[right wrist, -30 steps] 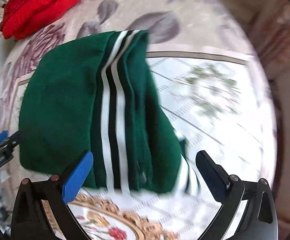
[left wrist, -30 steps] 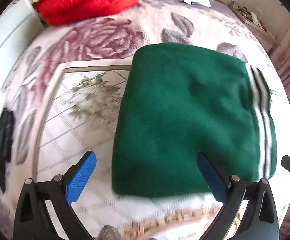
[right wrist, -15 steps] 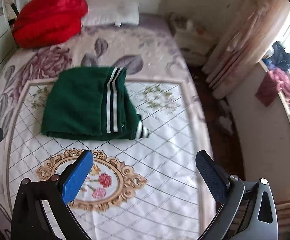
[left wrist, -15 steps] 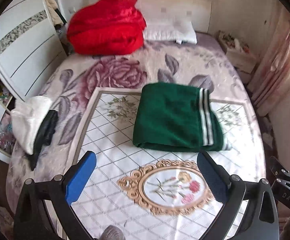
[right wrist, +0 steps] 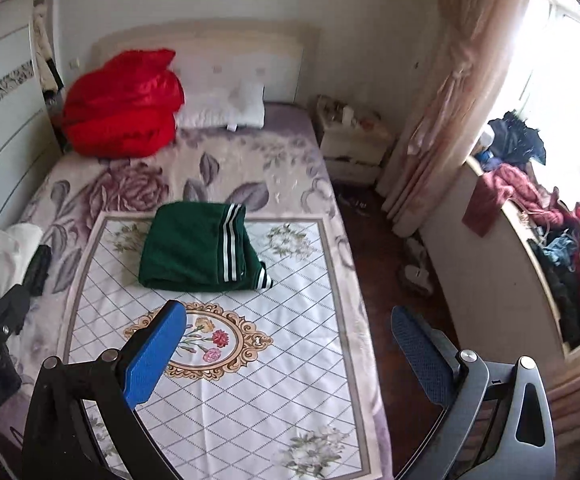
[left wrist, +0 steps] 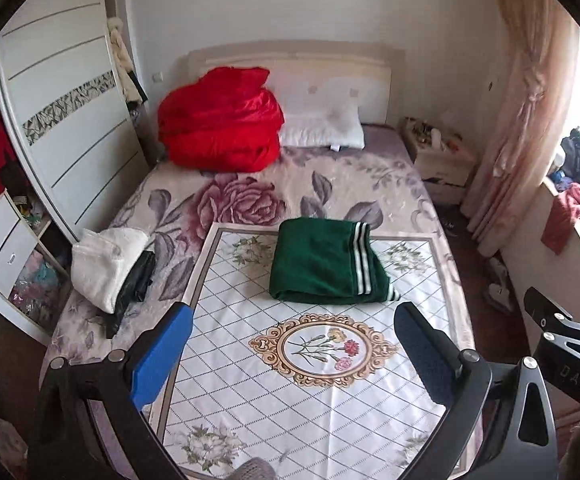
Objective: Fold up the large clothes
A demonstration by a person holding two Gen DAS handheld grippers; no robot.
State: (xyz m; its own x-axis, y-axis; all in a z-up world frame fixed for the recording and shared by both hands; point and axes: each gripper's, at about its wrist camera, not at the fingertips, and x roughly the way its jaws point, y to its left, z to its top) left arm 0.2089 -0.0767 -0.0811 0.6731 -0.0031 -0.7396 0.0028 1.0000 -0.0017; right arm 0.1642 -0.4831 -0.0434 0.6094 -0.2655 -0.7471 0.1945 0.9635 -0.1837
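A green garment with white and black stripes [left wrist: 322, 266] lies folded into a neat rectangle on the white patterned sheet [left wrist: 250, 380] in the middle of the bed; it also shows in the right wrist view [right wrist: 198, 250]. My left gripper [left wrist: 290, 344] is open and empty, held high and well back from the garment, over the foot of the bed. My right gripper [right wrist: 290, 344] is open and empty too, equally far back, over the bed's right edge. Its body shows at the right edge of the left wrist view [left wrist: 566, 340].
A red quilt [left wrist: 220, 124] and a white pillow [left wrist: 322, 130] lie at the headboard. A white and black clothes pile [left wrist: 110, 272] sits on the bed's left edge. A wardrobe [left wrist: 62, 120] stands left; a nightstand [right wrist: 350, 140], curtain [right wrist: 442, 120] and cluttered counter [right wrist: 550, 248] stand right.
Both grippers have pulled far back and up from the green garment, which filled the views a second ago. The garment stays folded on the bed.
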